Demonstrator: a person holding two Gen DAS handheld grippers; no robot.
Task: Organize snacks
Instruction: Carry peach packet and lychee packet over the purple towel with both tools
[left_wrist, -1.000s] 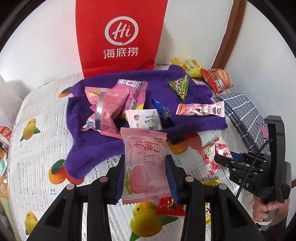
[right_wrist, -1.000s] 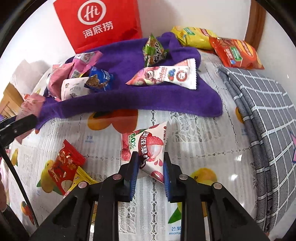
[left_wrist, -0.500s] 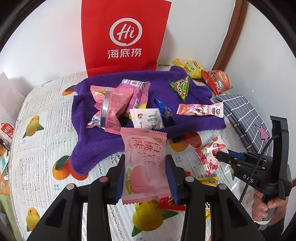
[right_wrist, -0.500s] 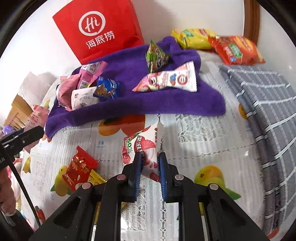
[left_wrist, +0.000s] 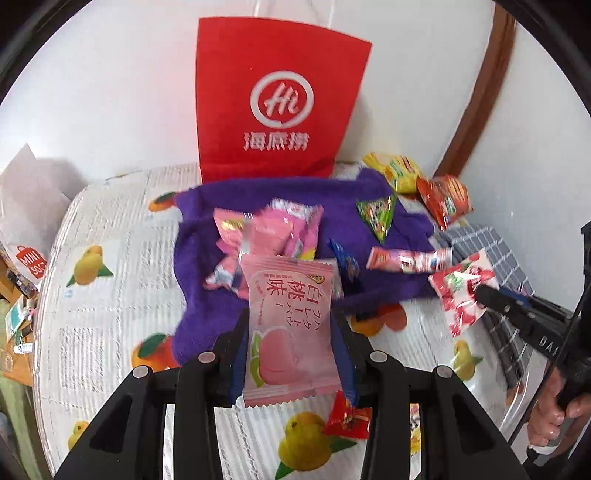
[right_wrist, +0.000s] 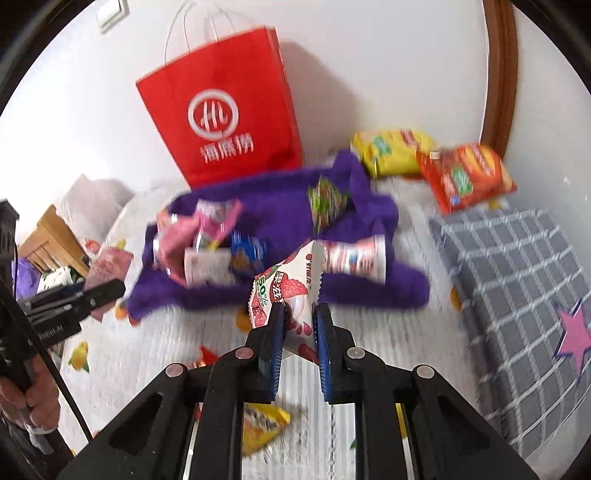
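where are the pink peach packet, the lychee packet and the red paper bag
pink peach packet (left_wrist: 291, 325), left wrist view, its printed front
lychee packet (right_wrist: 286, 291), right wrist view, its front
red paper bag (left_wrist: 277, 107), left wrist view, its logo

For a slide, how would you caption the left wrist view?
Left hand-held gripper holds a pink peach snack packet above a fruit-print tablecloth, facing a purple towel strewn with snacks.
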